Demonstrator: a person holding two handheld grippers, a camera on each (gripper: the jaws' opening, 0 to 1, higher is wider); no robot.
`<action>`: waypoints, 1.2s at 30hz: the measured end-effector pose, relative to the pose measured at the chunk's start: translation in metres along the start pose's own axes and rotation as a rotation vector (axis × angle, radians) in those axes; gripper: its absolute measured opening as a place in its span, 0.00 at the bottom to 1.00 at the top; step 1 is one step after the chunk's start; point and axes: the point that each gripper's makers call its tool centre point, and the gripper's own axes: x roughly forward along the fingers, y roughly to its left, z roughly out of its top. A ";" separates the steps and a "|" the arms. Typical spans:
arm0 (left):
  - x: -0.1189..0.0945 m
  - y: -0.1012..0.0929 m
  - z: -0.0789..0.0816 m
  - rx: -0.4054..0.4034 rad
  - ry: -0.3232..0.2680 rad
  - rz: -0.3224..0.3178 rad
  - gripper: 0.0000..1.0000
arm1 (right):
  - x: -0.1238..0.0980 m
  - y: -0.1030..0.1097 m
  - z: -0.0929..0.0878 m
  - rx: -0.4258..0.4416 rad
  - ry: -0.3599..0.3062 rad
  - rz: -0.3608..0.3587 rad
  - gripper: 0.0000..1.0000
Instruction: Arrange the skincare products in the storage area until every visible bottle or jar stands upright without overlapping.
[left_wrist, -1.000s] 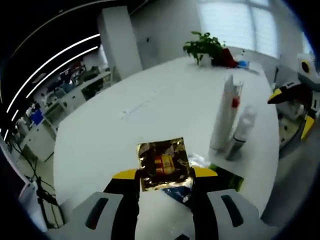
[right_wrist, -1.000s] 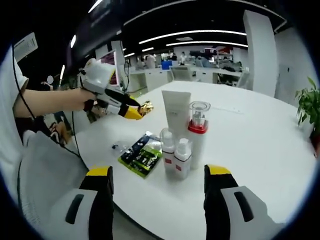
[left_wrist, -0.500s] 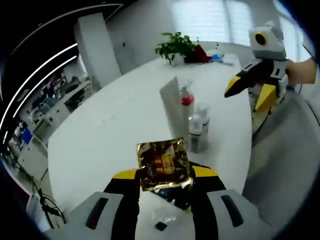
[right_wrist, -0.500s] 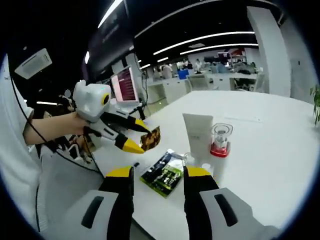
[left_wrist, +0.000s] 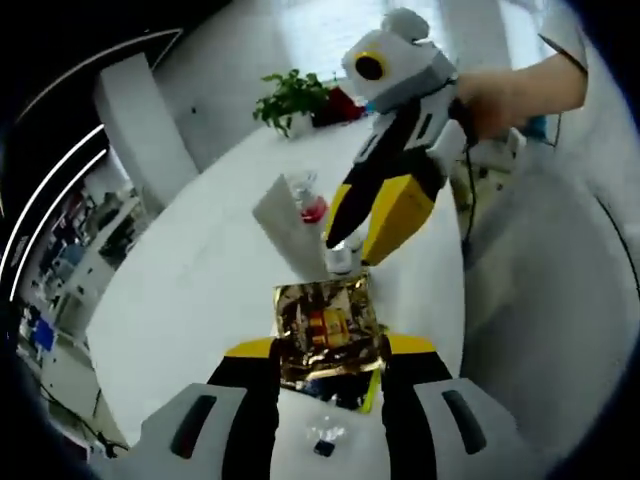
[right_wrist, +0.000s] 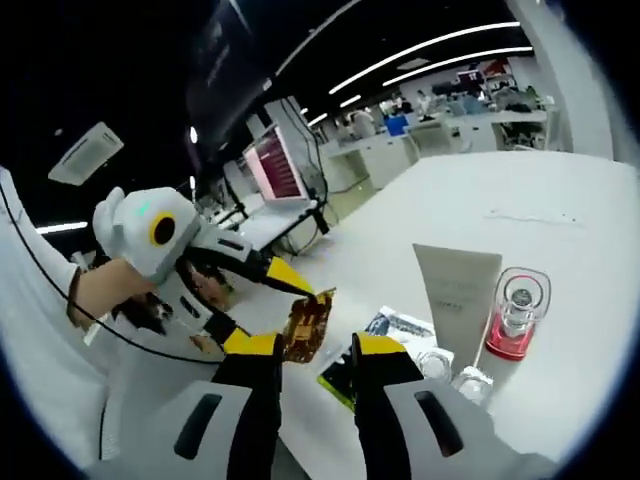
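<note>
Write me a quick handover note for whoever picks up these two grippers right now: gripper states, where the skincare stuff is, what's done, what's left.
Left gripper: shut on the gold foil sachet, held above the table.
Right gripper: jaws nearly closed, nothing clearly between them, close to the sachet.
Things: white tube, red-collared pump bottle and two small clear-capped bottles stand upright in a cluster. A green-black sachet lies flat beside them.
Done: bottles and tube upright.
Left: set down the gold foil sachet without overlap; probably tidy the flat sachet.
</note>
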 end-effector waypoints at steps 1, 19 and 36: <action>-0.001 -0.003 0.001 0.013 0.003 -0.008 0.38 | 0.002 -0.004 0.002 -0.010 -0.008 -0.015 0.27; -0.013 -0.026 0.008 0.124 -0.029 -0.145 0.38 | 0.021 0.026 -0.019 0.194 0.052 0.105 0.03; -0.052 -0.004 -0.015 -0.453 -0.290 -0.112 0.48 | 0.025 0.038 -0.002 0.337 -0.138 0.055 0.01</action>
